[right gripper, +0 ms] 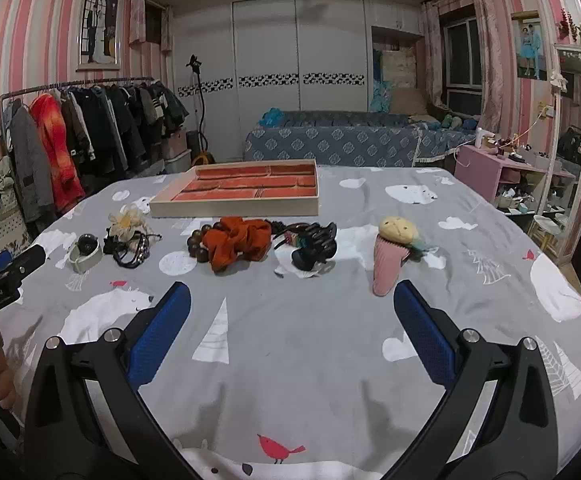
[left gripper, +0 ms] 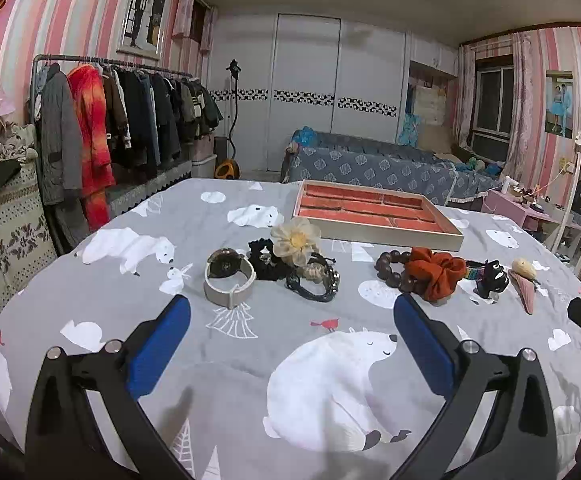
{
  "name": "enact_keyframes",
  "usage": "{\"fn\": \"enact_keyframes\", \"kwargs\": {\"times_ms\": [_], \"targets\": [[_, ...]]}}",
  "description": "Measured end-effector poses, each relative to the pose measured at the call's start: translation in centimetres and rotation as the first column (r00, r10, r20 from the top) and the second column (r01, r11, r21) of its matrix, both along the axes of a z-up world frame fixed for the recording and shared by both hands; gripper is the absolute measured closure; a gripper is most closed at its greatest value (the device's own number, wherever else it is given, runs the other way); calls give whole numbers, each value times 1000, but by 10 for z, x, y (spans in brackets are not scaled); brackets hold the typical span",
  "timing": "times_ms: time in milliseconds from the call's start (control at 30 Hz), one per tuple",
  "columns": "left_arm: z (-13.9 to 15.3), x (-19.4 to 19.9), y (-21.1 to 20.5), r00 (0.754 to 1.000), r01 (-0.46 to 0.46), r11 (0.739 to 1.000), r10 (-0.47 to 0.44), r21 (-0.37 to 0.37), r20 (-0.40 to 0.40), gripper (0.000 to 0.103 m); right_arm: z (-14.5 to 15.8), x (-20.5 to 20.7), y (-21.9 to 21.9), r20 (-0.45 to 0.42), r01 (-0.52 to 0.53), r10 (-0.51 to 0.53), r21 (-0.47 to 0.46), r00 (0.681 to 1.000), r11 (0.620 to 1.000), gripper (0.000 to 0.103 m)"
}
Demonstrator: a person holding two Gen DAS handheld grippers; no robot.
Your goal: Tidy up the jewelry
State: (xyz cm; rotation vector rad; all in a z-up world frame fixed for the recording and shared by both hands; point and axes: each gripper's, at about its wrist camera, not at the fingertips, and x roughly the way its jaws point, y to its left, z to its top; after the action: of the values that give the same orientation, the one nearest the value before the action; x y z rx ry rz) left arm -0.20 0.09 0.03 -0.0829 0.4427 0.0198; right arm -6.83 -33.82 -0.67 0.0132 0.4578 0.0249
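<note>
A wooden tray (left gripper: 378, 236) with orange compartments lies on the bed's far side; it also shows in the right wrist view (right gripper: 234, 207). In front of it lie a white-band watch (left gripper: 228, 276), a cream flower hair tie (left gripper: 295, 242), dark bracelets (left gripper: 314, 282), a wooden bead bracelet (left gripper: 390, 270), an orange scrunchie (left gripper: 436, 272), a black claw clip (left gripper: 490, 278) and a pink ice-cream clip (left gripper: 524, 284). My left gripper (left gripper: 292, 320) is open and empty, short of the watch. My right gripper (right gripper: 292, 308) is open and empty, short of the claw clip (right gripper: 316, 246) and ice-cream clip (right gripper: 390, 258).
The items rest on a grey polar-bear bedspread (left gripper: 250, 344). A clothes rack (left gripper: 122, 116) stands at left, a blue sofa (left gripper: 374, 164) behind, a pink shelf (right gripper: 490, 168) at right. The left gripper body shows at the left of the right wrist view (right gripper: 2, 276).
</note>
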Motion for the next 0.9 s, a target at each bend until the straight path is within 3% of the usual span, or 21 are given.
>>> {"fn": "enact_keyframes", "kwargs": {"times_ms": [900], "targets": [[-5, 9, -5, 999, 21, 1000, -21, -2, -33, 4, -3, 10, -4, -22, -3, 3, 2, 1000, 1000, 4]]}}
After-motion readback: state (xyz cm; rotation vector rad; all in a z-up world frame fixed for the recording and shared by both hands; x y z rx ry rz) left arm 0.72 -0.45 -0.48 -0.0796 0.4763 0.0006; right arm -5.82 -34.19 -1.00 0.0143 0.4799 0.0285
